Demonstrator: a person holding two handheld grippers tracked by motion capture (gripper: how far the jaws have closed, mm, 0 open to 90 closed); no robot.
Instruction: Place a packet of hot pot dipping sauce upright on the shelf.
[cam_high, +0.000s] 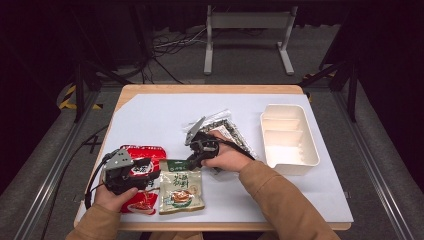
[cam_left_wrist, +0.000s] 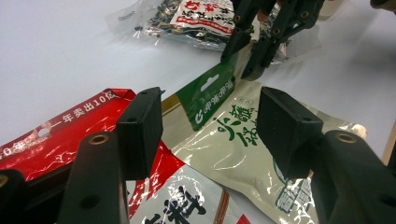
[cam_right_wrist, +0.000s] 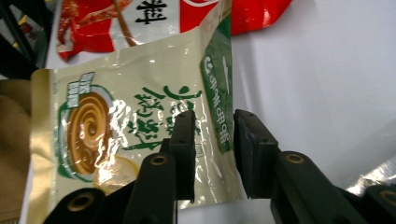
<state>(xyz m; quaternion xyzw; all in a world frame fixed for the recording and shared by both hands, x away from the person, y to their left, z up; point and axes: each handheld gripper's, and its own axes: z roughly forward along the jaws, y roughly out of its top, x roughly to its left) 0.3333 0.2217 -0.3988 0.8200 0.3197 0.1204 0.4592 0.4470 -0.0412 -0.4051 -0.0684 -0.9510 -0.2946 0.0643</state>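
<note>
A beige snack packet with a green top strip (cam_high: 181, 192) lies near the table's front edge, partly overlapping a red packet (cam_high: 142, 152) on its left. My right gripper (cam_high: 192, 162) points down at the beige packet's top edge. In the right gripper view its jaws (cam_right_wrist: 212, 140) stand a little apart, with the green strip (cam_right_wrist: 215, 88) in the gap and no pad pressing on it. My left gripper (cam_high: 145, 170) hovers over the red packet (cam_left_wrist: 70, 130), open with nothing between its jaws (cam_left_wrist: 210, 126); it looks toward the right gripper (cam_left_wrist: 243, 60).
A clear packet with dark contents and a red-and-white label (cam_high: 227, 127) lies behind the right hand. A white divided tray (cam_high: 290, 137) stands at the right. White paper (cam_high: 150, 115) covers the wooden table.
</note>
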